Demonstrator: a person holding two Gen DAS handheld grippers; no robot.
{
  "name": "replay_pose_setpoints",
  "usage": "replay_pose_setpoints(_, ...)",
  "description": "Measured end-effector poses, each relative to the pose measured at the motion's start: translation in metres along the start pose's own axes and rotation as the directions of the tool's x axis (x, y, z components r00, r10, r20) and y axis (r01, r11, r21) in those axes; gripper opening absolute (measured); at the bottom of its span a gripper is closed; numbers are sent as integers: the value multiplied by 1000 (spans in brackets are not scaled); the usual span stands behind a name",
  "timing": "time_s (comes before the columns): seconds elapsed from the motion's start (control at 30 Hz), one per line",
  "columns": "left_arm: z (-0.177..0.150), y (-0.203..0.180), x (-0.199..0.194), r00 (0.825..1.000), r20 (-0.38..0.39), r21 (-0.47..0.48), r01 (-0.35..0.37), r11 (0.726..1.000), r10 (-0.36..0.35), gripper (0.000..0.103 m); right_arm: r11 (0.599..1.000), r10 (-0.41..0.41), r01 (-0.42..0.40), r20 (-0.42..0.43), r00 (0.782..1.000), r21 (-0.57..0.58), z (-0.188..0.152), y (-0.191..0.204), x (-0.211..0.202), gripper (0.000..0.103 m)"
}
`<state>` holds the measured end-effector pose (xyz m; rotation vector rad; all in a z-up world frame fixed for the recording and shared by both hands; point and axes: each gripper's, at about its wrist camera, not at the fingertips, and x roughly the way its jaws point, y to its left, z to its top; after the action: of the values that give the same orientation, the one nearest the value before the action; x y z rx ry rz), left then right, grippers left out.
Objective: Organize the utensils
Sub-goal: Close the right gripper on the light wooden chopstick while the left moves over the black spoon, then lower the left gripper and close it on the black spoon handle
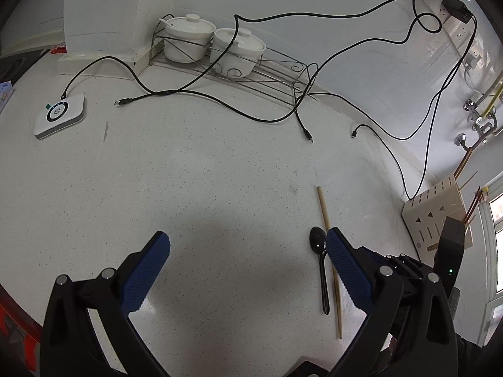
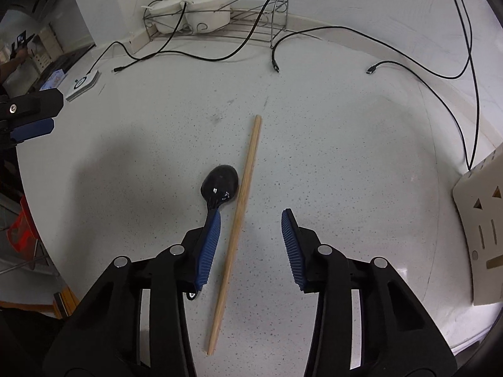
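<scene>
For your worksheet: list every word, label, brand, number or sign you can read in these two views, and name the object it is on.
No text can be read in either view.
White device: a round emblem on top, too small to read.
Utensil holder: cut-out triangles and slots only, no lettering.
Paper at the left edge: printed marks, blurred.

Two lidded white pots [image 1: 213, 42] on wire rack [image 1: 276, 77]; black cables [image 1: 220, 102]

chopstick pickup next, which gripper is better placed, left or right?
Right. The right gripper already straddles the chopstick, pads not yet touching it. The left gripper is open over bare counter, chopstick beyond its right finger.
</scene>
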<state>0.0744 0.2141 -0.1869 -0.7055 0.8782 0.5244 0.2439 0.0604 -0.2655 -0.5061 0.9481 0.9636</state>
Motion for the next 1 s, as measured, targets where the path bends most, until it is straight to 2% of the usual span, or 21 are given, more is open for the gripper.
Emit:
replay_pose_setpoints(0.2,0,1,1,1000,-3,4,-12,1000,12,98,999,-39,37,-64,997,-27,2,2,18,31)
replay_pose_setpoints(0.27,0,-1,3,1000,-9,12,-14,1000,14,98,998,-42,37,-85,996,-55,2,5,25,26)
replay_pose_setpoints(0.3,0,-3,4,1000,-14,16,-17,1000,17,98,996,-48,41,-90,995,-73,1,6,26,20)
replay_pose_setpoints(0.33,-1,-5,6,1000,-21,20,-16,1000,16,98,995,-56,49,-81,995,-91,1,8,25,7)
replay_pose_setpoints(0.4,-1,-12,12,999,-46,39,-4,999,5,98,990,-80,71,-76,994,-121,-1,10,24,6)
replay_pose_setpoints(0.5,-4,-34,24,996,-90,112,18,994,-8,98,993,-63,55,-78,995,-108,-6,2,21,6)
replay_pose_setpoints(0.6,-13,-63,43,989,-146,226,12,974,21,98,996,-65,61,-73,995,-60,-13,-13,17,6)
replay_pose_setpoints(0.7,-23,-85,64,981,-185,297,-7,955,65,98,997,-65,66,-63,996,27,-22,-36,12,6)
replay_pose_setpoints(0.83,-32,-104,86,969,-222,338,-28,941,108,95,990,-92,97,-47,995,106,-39,-66,3,6)
replay_pose_setpoints(1.0,-38,-115,109,952,-262,348,-63,935,161,88,982,-120,124,-35,992,145,-56,-85,-5,6)
